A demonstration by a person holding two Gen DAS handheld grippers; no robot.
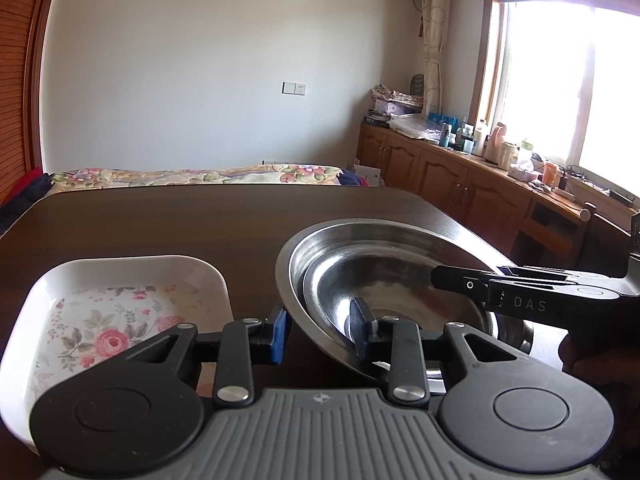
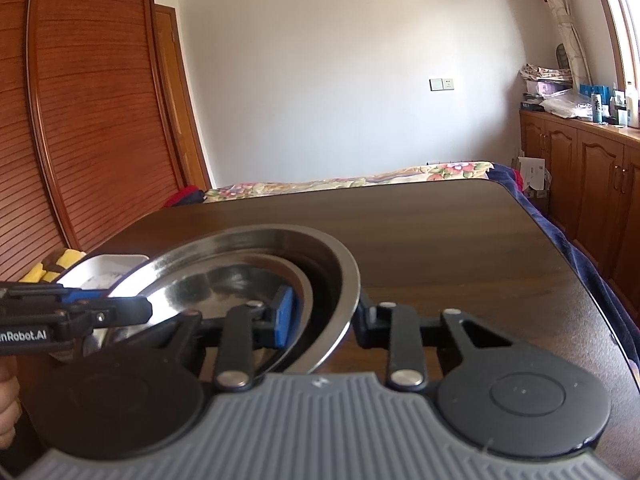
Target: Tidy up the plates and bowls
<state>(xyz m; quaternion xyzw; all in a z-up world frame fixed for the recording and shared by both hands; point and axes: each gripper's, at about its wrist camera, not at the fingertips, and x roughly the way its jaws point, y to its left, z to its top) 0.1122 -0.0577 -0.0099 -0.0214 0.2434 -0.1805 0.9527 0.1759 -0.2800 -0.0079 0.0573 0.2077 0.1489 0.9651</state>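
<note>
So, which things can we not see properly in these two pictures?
- Left wrist view: the white square floral dish has its near part hidden by the left gripper.
- Both views: the round steel plate hides the table beneath it, so whether it rests or hangs is unclear.
- Right wrist view: the right gripper straddles the plate's rim; contact cannot be confirmed.
- Counter bottles: too small to read.

A silver steel plate, a white dish with pink roses, a dark brown table.
</note>
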